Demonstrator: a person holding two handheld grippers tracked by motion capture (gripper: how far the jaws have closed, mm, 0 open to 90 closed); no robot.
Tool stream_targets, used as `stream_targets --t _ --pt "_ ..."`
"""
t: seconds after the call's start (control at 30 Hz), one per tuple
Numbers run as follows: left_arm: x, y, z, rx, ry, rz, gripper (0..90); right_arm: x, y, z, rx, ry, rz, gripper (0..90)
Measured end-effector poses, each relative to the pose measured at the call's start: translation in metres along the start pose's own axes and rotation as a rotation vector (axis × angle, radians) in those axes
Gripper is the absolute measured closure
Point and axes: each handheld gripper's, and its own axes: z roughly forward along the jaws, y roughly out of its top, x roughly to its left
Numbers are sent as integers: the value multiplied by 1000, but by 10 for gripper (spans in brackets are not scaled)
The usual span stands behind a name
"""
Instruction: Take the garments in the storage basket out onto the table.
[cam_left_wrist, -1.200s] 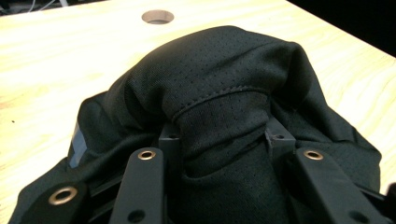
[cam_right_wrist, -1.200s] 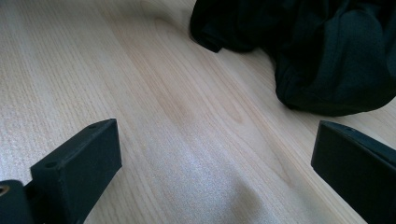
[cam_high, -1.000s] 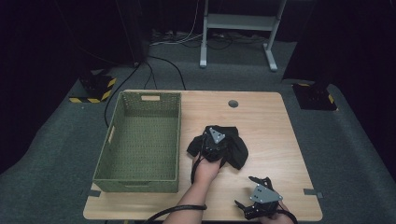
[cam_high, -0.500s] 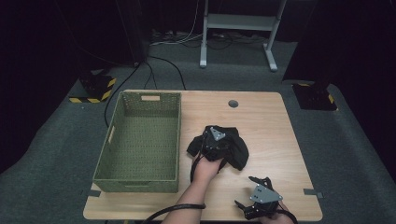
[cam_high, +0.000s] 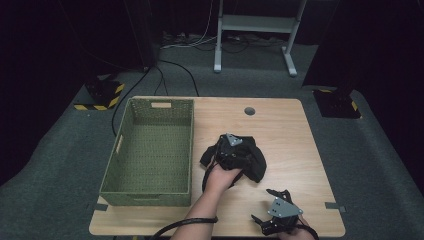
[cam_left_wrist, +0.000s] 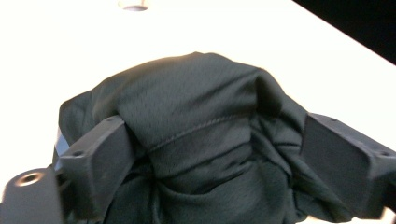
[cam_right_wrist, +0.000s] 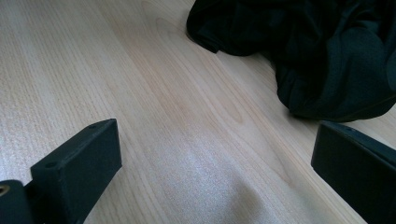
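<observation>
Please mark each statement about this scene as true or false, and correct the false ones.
1. The black cloth lies inside the basket. False: it lies on the table, right of the basket.
2. The left tongs have cloth between the jaws. True; the jaws have just been opening.
3. The right tongs hold the cloth. False: they are open over bare table, apart from the cloth.
4. The basket holds nothing. True.
5. The table has a round hole near its far edge. True.
</observation>
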Motion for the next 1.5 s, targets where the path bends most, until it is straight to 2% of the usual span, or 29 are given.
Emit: stream_targets --t 0.23,0.33,0.6,0.73,1.07,1.2,1.5 --pt "-4 13 -10 -41 -30 -1 25 0 0 0 0 -4 -1 15" --pt "-6 23 -20 -84 -48 -7 11 1 0 0 0 -5 -1 15" --pt "-8 32 -36 -112 -86 7 3 1 0 0 4 -9 -6 15" --pt "-10 30 -48 -114 -116 8 3 1 0 0 6 -10 -8 15" --pt "-11 24 -71 -130 -124 14 2 2 0 0 8 -13 -9 15" --pt "-12 20 -82 -141 -125 31 3 2 0 1 12 -12 -10 15" --pt "-17 2 -99 -143 -136 57 3 2 0 1 13 -11 -9 15"
